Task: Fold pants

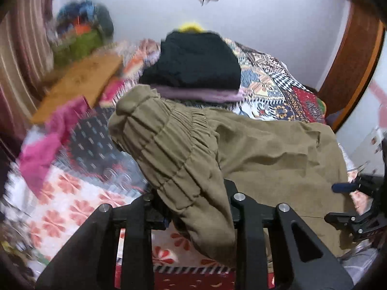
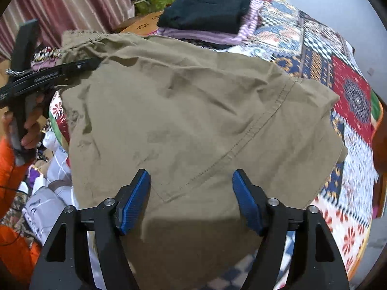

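Khaki-olive cotton pants (image 2: 193,111) w/ elastic gathered waistband lie spread over the patchwork-print bedspread (image 2: 348,111), covering most of the bed's near side.

Left gripper (image 1: 193,207), black: closed on the pants' waistband, bunched fabric lifted in a hump between its arms and draping down over them; its pads are hidden by the cloth. In the right wrist view the same gripper (image 2: 94,64) reaches in at the pants' upper-left corner, a hand (image 2: 31,123) on its handle.

Right gripper (image 2: 191,193), black w/ blue ribbed pads (image 2: 134,200): jaws wide apart, poised over the near part of the pants beside a stitched seam, nothing pinched between them. Can't tell if the tips touch the fabric. In the left wrist view it shows at the pants' right edge (image 1: 343,200).

Beyond the pants, at the waistband end: stack of folded clothes, black garment (image 1: 193,65) on top of a lilac striped one (image 1: 200,94), w/ a bit of yellow behind. Left of the pants: crumpled pink cloth (image 1: 50,142) on the bedspread, and a brown cardboard piece (image 1: 79,87) farther back. Blurred colourful pile (image 1: 82,31) behind that, by the striped maroon curtain (image 1: 19,48).
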Demonstrator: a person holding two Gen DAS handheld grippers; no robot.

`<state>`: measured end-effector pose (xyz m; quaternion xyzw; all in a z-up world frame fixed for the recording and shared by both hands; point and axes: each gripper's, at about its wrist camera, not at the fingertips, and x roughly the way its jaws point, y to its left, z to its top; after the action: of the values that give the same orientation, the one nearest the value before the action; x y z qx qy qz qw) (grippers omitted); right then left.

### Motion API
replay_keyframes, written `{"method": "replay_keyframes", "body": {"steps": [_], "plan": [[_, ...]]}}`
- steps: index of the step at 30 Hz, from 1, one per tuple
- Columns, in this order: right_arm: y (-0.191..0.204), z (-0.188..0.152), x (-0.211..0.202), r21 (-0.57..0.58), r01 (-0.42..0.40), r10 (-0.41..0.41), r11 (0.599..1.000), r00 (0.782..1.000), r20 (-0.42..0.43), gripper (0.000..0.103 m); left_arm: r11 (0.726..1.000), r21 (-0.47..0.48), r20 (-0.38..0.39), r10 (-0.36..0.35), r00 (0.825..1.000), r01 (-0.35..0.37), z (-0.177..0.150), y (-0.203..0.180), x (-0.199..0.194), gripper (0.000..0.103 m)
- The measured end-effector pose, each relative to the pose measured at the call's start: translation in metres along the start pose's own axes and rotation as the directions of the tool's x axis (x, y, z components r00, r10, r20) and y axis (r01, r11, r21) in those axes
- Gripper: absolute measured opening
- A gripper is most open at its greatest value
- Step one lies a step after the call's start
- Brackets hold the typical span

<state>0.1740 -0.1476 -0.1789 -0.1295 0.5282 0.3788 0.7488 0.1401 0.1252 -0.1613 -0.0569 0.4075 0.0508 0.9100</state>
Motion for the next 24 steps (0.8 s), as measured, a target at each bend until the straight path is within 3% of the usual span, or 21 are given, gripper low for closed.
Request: {"method": "replay_keyframes", "body": {"steps": [8,11,14,17,21,24], "plan": [[-0.009,-0.003,-0.018,0.041,-0.045,0.043,0.998,0.998,0.043,0.073,0.972,0.224,0.168,0.027,0.985,-0.065,0.024,-0.059,-0.047,0.027],[-0.017,0.012,-0.042,0.066,-0.111,0.101,0.992,0.985,0.139,0.073,0.958,0.278,0.185,0.016,0.983,-0.068,0.021,-0.073,-0.052,0.027],[-0.015,0.035,-0.045,0.041,-0.153,0.143,0.987,0.973,0.18,0.073,0.951,0.298,0.193,0.021,0.981,-0.079,0.019,-0.079,-0.051,0.027],[-0.001,0.052,-0.018,-0.037,-0.128,0.132,0.991,0.983,0.128,0.073,0.95,0.303,0.194,0.017,0.981,-0.077,0.021,-0.08,-0.051,0.026],[0.013,0.06,0.023,-0.092,-0.164,0.166,0.982,0.986,0.015,0.069,0.953,0.299,0.179,0.002,0.984,-0.056,0.022,-0.074,-0.049,0.027],[0.018,0.062,0.039,-0.107,-0.184,0.183,0.977,0.983,-0.019,0.07,0.951,0.307,0.164,-0.013,0.986,-0.038,0.02,-0.075,-0.047,0.027]]}}
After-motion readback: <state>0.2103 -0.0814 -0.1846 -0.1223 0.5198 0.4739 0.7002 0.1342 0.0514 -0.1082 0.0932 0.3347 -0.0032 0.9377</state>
